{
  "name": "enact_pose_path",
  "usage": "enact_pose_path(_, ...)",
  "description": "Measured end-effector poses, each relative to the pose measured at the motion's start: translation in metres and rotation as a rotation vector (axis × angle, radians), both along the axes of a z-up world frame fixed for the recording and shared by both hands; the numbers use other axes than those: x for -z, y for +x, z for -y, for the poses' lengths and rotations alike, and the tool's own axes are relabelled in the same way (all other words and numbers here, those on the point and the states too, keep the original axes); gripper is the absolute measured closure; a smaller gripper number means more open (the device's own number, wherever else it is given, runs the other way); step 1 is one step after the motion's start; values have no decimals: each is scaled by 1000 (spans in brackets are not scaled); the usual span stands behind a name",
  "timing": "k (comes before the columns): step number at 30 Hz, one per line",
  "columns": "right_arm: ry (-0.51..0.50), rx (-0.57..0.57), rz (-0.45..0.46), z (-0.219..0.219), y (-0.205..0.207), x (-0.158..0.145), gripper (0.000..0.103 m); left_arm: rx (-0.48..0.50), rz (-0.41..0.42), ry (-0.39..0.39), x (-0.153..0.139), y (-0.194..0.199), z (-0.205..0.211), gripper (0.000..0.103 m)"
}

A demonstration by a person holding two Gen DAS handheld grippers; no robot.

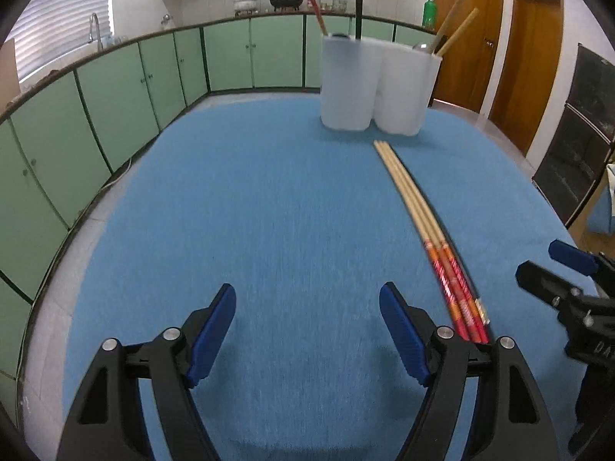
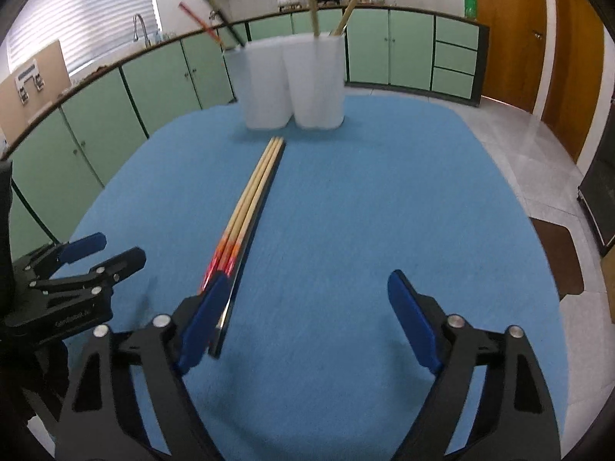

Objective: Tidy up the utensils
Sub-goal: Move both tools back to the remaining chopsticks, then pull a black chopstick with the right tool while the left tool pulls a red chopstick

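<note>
A bundle of wooden chopsticks with red-orange handles [image 1: 419, 215] lies on the blue tablecloth [image 1: 269, 211], tips pointing at a white multi-compartment holder [image 1: 378, 84]. The holder has a red chopstick in its left cup and wooden ones in its right cup. My left gripper [image 1: 307, 330] is open over bare cloth, with the bundle just right of its right finger. In the right wrist view my right gripper [image 2: 311, 319] is open. The chopsticks [image 2: 250, 199], one dark stick alongside them, run past its left finger, which hides their handles. The pads grip nothing.
Each gripper shows in the other's view: the right gripper [image 1: 546, 261] at the right edge, the left gripper [image 2: 115, 249] at the left edge. Green cabinets [image 1: 115, 96] curve around the table behind and to the left. Wooden doors [image 1: 530, 57] stand at the right.
</note>
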State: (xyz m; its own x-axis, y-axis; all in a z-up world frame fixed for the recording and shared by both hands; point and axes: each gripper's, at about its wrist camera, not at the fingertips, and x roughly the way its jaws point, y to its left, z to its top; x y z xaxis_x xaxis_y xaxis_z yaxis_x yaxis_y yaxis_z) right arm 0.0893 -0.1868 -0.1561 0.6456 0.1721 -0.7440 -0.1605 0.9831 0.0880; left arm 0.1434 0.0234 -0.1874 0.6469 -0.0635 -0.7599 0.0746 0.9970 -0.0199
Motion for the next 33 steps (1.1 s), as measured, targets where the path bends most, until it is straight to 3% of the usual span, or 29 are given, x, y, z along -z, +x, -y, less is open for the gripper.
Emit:
enact_pose_path(9,-20,-76,-50,-21,-6,16,44,-15,-32,-21,8,-8,-9,25)
enact_pose_path(20,-87,-57,-41,-22,-9,15,48,-20,-34,-25,9,-12,-15,23)
enact_pose_path(24,-63,-87,-64,-27,-10,17,58,-18,-37,-11,10,-11,-11,21)
enact_pose_path(26,-69,-94,-52,-31,-9,19,72,-17,-38,-4,10,-11,-10,21)
enact_pose_path(28,-53,-114,-54,-32,-8,17,96,-17,-38,-4,9,-11,-10,21)
enact_pose_path(33,-36,-101,-56,-23,-6,15,97,-14,-36,1,8,-13,-7,21)
